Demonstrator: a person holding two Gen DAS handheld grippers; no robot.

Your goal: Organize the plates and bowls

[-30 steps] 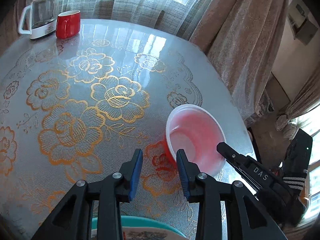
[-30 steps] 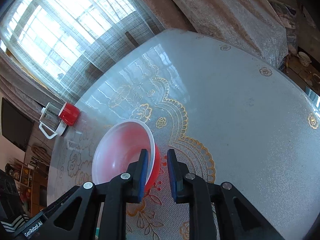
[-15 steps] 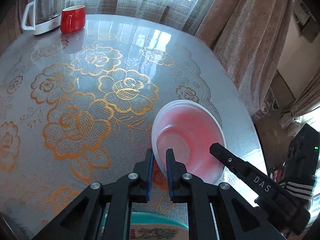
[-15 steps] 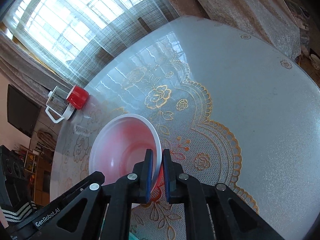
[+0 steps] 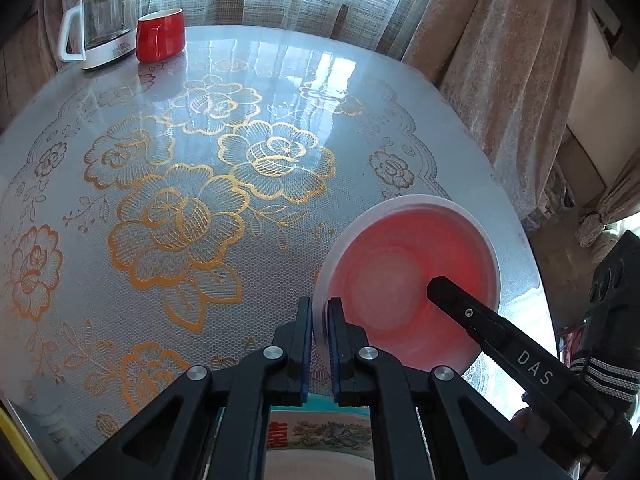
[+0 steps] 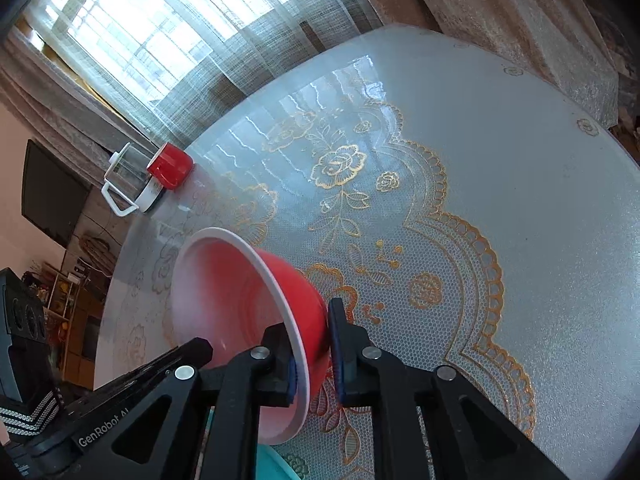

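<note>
- Left wrist view: my left gripper (image 5: 319, 322) pinches the near rim of the red plastic bowl with white rim (image 5: 412, 288), which a second ago stood untouched between wide jaws; my right gripper (image 5: 440, 286) clamps the opposite side, so two grips share the load
- Right wrist view: right gripper (image 6: 314, 350) clamped on the bowl wall (image 6: 256, 312), now tilted over the lace-patterned round table (image 6: 500, 184), probably bound for the teal plate (image 6: 276, 466) below, earlier flatter

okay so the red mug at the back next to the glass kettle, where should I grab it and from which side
Pinch the red mug across its wall at the open rim, one finger inside and one outside, coming from above. It stands upright with its mouth open. Its handle faces the glass kettle standing close beside it, so a side approach to the handle looks cramped.
</note>
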